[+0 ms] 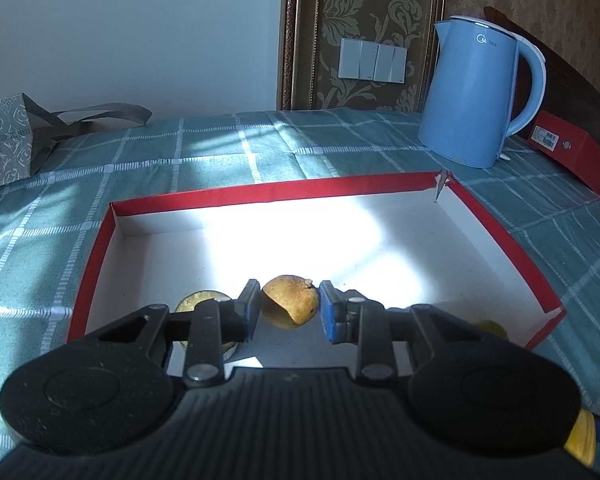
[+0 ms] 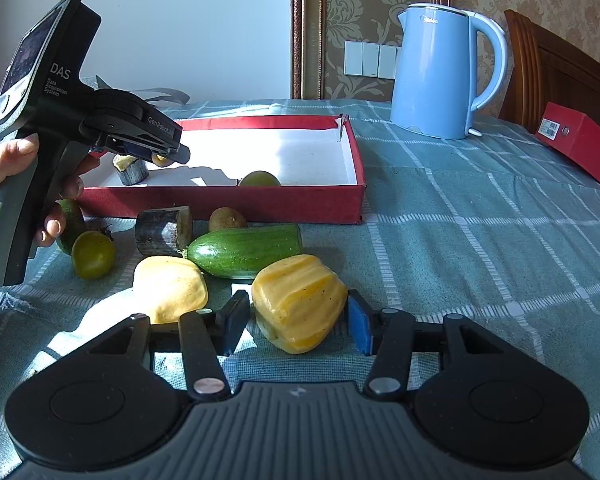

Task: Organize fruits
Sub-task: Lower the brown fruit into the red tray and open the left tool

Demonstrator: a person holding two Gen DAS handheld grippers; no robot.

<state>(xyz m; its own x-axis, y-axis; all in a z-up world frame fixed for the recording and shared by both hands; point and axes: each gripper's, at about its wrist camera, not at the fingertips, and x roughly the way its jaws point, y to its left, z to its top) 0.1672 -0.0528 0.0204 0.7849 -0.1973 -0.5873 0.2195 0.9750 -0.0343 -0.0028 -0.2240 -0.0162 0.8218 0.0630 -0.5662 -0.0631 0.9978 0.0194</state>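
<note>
My left gripper (image 1: 289, 307) is shut on a small brown round fruit (image 1: 289, 300) and holds it above the white floor of the red-rimmed box (image 1: 260, 194). A sugarcane stub (image 1: 200, 302) and a green fruit (image 1: 490, 328) lie in the box below it. In the right wrist view my right gripper (image 2: 298, 320) is open around a yellow jackfruit piece (image 2: 300, 300) on the tablecloth, its pads close to both sides. The left gripper (image 2: 162, 152) shows there over the box (image 2: 260, 204). A second yellow piece (image 2: 170, 286), a cucumber (image 2: 246, 250), a kiwi (image 2: 227, 219), a sugarcane stub (image 2: 164, 230) and a green tomato (image 2: 93, 255) lie in front of the box.
A blue kettle (image 2: 440, 72) stands at the back right of the table. A red flat box (image 2: 584, 144) lies at the far right edge. A grey patterned bag (image 1: 4, 140) stands at the back left. A green checked cloth (image 2: 480, 260) covers the table.
</note>
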